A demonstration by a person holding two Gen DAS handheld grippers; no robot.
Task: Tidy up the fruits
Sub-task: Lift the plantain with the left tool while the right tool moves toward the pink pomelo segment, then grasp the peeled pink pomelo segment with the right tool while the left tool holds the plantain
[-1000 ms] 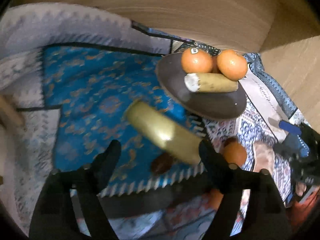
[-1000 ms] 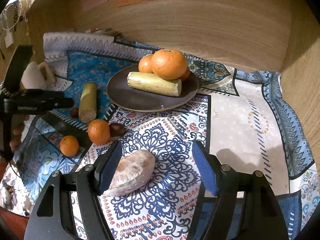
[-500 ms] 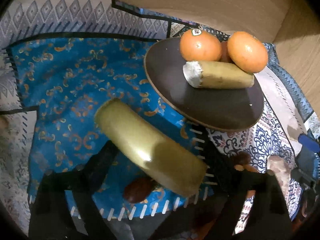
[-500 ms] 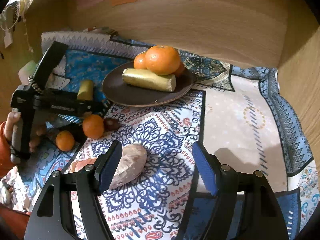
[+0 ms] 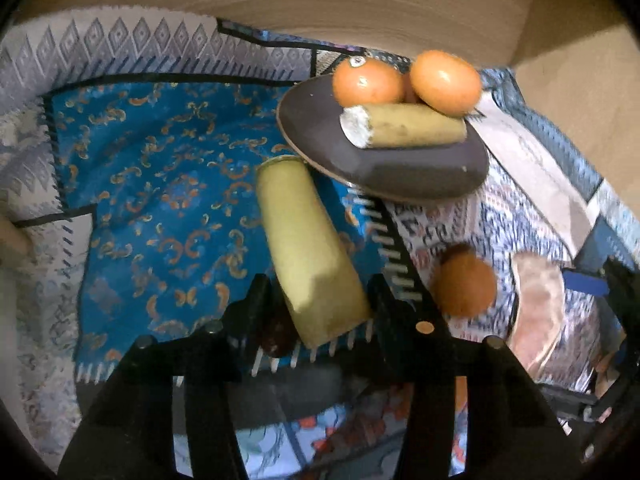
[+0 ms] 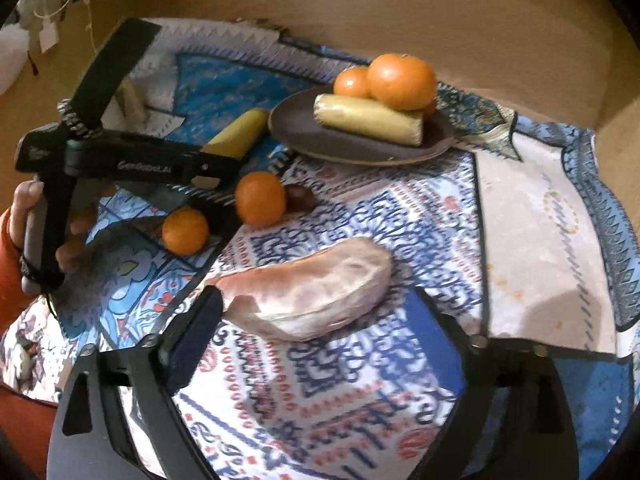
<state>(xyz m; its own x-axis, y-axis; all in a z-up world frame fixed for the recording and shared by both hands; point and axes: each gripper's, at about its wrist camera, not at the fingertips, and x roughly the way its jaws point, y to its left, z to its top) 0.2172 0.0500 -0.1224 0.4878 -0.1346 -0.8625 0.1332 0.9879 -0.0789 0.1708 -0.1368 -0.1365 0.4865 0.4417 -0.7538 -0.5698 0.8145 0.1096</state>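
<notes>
My left gripper (image 5: 320,300) clenched on the yellow stalk piece (image 5: 308,248), its far end just short of the brown plate (image 5: 400,176) ahead | my right gripper (image 6: 316,332) released, jaws wide, peeled pink segment (image 6: 316,292) between the tips, nearer the left finger | loose tangerine (image 6: 260,199) ahead-left on the cloth (image 6: 520,240).

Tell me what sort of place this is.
Probably a home table or shelf nook: a patterned cloth covers the surface, plain wooden panels close it in behind and at the side, and a dark plate of oranges sits on it.
</notes>
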